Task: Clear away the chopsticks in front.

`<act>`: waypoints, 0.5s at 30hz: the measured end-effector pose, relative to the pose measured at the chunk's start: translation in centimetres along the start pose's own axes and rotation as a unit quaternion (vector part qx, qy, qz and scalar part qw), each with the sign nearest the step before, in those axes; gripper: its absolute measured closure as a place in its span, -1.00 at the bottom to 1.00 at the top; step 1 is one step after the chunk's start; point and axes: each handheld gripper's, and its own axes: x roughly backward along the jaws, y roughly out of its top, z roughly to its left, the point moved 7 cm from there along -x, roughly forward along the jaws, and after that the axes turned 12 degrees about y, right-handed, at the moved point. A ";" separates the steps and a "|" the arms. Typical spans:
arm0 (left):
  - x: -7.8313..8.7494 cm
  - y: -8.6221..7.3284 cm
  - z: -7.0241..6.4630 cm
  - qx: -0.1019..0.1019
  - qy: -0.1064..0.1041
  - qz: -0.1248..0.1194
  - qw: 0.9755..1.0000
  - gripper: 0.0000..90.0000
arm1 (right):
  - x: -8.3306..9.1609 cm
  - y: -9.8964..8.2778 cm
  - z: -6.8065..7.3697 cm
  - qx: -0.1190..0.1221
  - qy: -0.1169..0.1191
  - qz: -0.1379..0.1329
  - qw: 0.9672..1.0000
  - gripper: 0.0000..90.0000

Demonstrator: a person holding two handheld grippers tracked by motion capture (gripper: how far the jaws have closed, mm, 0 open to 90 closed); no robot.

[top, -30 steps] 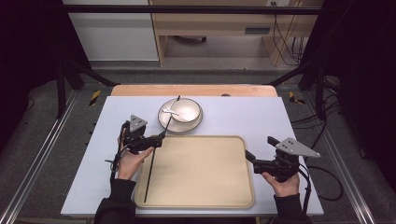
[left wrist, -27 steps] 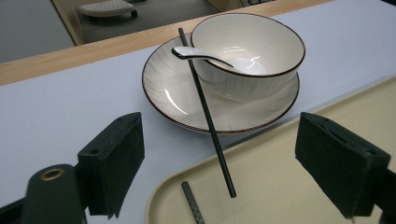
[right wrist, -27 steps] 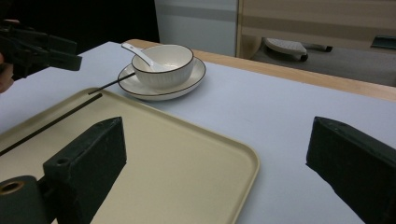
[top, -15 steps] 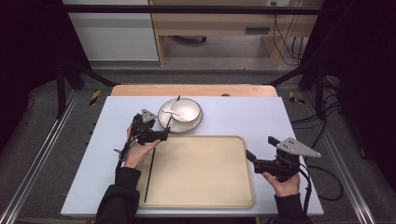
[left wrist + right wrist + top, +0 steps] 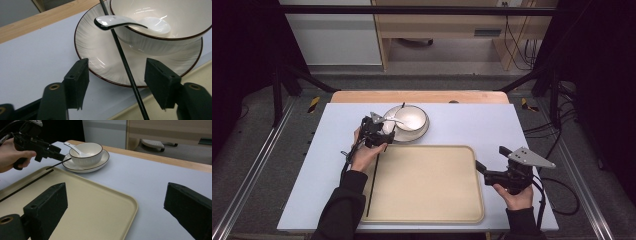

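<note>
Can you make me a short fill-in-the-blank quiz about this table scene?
1. The white spoon rests in the ____.
2. The bowl stands on a ____.
3. The long black chopstick passes between the open jaws of the ____ gripper.
4. The right gripper hovers by the edge of the beige ____.

Missing words: bowl; plate; left; tray

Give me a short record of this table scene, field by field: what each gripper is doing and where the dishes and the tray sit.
left gripper: jaws have just been closing, astride the thin black chopstick, pads not yet on it
right gripper: open, holding nothing, over the beige plastic tray
white ceramic bowl: on the white ribbed plate
white ceramic spoon: resting in bowl
chopstick: slants from plate rim onto tray
</note>
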 end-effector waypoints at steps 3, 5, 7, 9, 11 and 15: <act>-0.7 0.0 -0.2 0.000 -0.002 0.010 1.000 -0.03 | 0.0 0.0 0.0 0.003 0.001 0.001 1.000 -0.89; -0.9 0.0 -0.3 0.005 -0.003 0.008 1.000 0.02 | 0.0 0.0 0.0 0.002 0.001 0.001 1.000 -0.89; -1.3 -0.2 -0.7 0.001 -0.005 0.013 1.000 0.16 | 0.0 0.0 0.0 -0.002 0.000 0.000 1.000 -0.89; -1.5 -0.3 -0.8 0.004 -0.006 0.015 1.000 0.20 | 0.0 0.0 0.0 -0.002 0.001 0.001 1.000 -0.89; -1.8 -0.4 -0.8 0.007 -0.006 0.014 1.000 0.31 | 0.0 0.0 0.0 0.000 0.000 0.000 1.000 -0.89; -2.1 -0.3 -0.7 0.015 -0.004 0.013 1.000 0.46 | -0.1 0.0 0.0 0.001 0.001 0.001 1.000 -0.89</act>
